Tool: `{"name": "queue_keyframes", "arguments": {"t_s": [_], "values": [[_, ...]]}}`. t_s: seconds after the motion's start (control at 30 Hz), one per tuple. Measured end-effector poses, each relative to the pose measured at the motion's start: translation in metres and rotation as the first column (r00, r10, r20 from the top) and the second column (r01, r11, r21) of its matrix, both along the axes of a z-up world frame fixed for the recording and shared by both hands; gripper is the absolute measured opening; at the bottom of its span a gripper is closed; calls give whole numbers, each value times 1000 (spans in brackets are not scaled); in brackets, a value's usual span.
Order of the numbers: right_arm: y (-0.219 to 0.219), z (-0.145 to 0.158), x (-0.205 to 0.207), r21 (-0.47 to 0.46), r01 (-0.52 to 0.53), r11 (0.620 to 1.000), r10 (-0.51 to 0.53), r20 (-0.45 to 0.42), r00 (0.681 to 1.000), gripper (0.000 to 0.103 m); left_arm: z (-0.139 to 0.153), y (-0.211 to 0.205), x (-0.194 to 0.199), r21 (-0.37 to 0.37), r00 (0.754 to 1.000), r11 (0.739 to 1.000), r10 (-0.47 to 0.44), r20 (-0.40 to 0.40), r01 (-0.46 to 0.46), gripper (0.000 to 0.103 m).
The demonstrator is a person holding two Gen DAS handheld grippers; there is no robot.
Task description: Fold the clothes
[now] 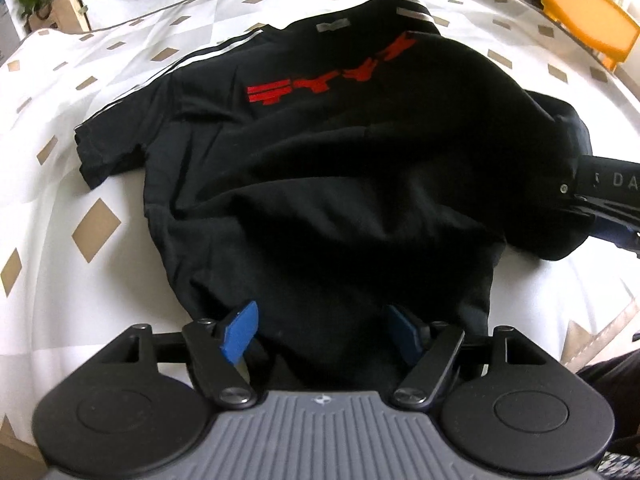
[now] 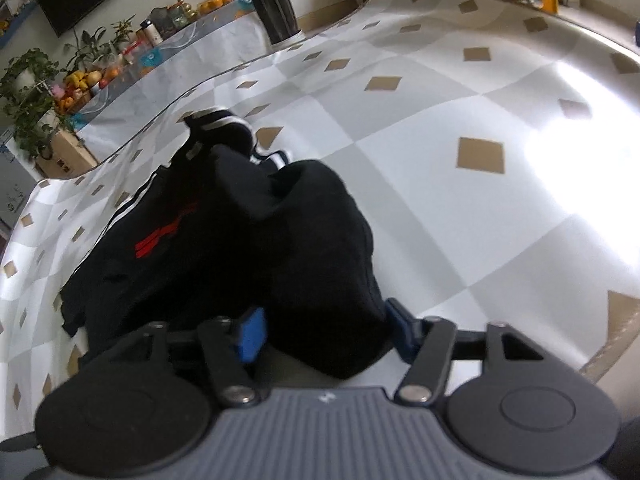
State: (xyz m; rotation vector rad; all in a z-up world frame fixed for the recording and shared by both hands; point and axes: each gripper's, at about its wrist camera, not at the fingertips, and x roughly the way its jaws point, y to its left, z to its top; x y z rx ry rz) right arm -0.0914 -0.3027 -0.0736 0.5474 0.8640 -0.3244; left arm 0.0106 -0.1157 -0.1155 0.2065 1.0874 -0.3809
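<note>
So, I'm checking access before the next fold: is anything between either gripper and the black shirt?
Nothing visible. The black shirt already lies between the fingers of the left gripper and right gripper, on the tablecloth.

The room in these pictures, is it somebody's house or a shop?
Most likely somebody's home, perhaps a dining or living room. A black T-shirt lies on a table with a patterned cloth, and a sideboard behind holds potted plants and fruit.
</note>
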Motion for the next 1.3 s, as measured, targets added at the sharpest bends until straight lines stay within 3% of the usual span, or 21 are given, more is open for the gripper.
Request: {"name": "queue_keyframes", "arguments": {"t_s": [0.1, 0.13, 0.23, 0.37, 0.6, 0.77, 0.9, 1.03, 1.3], "values": [[5, 0, 4, 0, -28, 1000, 28, -26, 999, 28, -2, 8, 4, 23, 998, 998, 59, -20, -59, 89], [6, 0, 4, 11, -37, 999, 38, -29, 999, 20, -3, 13, 7, 25, 995, 995, 95, -32, -94, 91], [13, 3, 5, 45, -89, 995, 90, -19, 996, 11, -5, 31, 16, 18, 977, 979, 204, -57, -203, 92], [34, 13, 4, 49, -215, 975, 214, 16, 977, 9, -5, 44, 19, 53, 963, 962, 268, -31, -267, 92], [51, 18, -1, 80, -319, 944, 321, -9, 947, 9, -3, 50, 17, 133, 951, 941, 309, 26, -310, 93], [50, 30, -5, 64, -311, 948, 310, 23, 951, 14, -3, 51, 13, 151, 941, 929, 335, 41, -338, 93], [23, 31, -14, 89, -138, 986, 137, 18, 990, 39, 10, 47, 9, 88, 942, 939, 327, 76, -333, 92], [12, 34, -20, 54, -60, 997, 59, 20, 998, 45, 25, 39, 5, 22, 940, 949, 308, 145, -314, 92], [12, 29, -18, 41, -40, 998, 40, 16, 999, 53, 22, 13, 1, -16, 970, 975, 221, 98, -221, 92]]}}
